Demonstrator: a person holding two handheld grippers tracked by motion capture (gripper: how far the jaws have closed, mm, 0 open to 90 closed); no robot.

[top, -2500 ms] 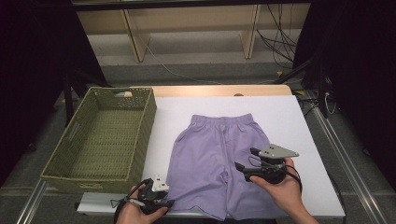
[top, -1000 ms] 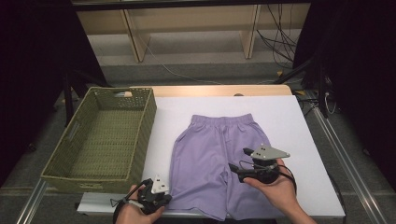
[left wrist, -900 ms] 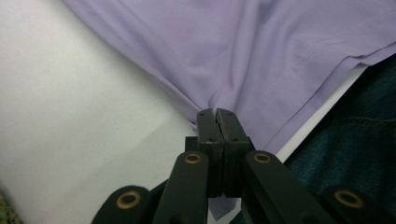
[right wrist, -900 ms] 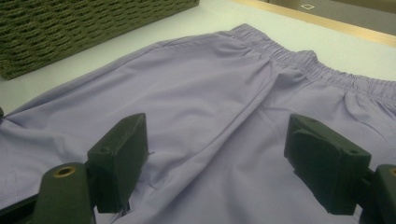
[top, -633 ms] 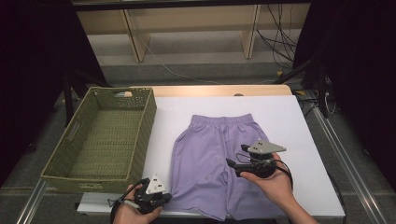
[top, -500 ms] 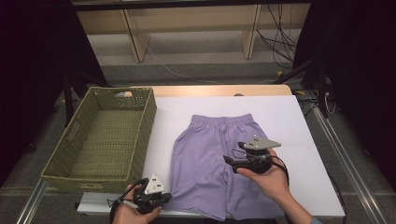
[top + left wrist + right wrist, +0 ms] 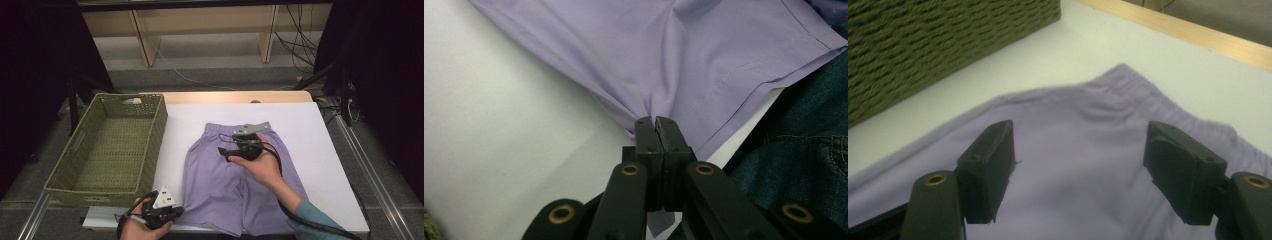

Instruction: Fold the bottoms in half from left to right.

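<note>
Lavender shorts (image 7: 235, 175) lie flat on the white table (image 7: 325, 150), centre to lower centre of the high view, waistband toward the top of the frame, legs toward the bottom edge. Green wicker basket (image 7: 107, 150) sits at the left, just beside the shorts but apart from them.

Left gripper (image 7: 161, 210), lower left of the high view: jaws fully closed, pinching the hem corner of the shorts' left-of-frame leg; in the left gripper view the cloth (image 7: 684, 65) puckers into the closed jaw tips.

Right gripper (image 7: 231, 151), centre of the frame, held over the upper part of the shorts: jaws wide apart and just been closing a little, nothing between them. In the right gripper view the waistband (image 7: 1128, 95) lies ahead, past the jaws, with the basket wall (image 7: 938, 45) in the upper left.

Step in hand, as judged: one corner secured, second hand going for a grip near the waistband. Next move likely calls for lowering the right gripper onto the waistband's left-of-frame end and closing on a single edge, so the shorts can be folded or lifted toward the basket.
</note>
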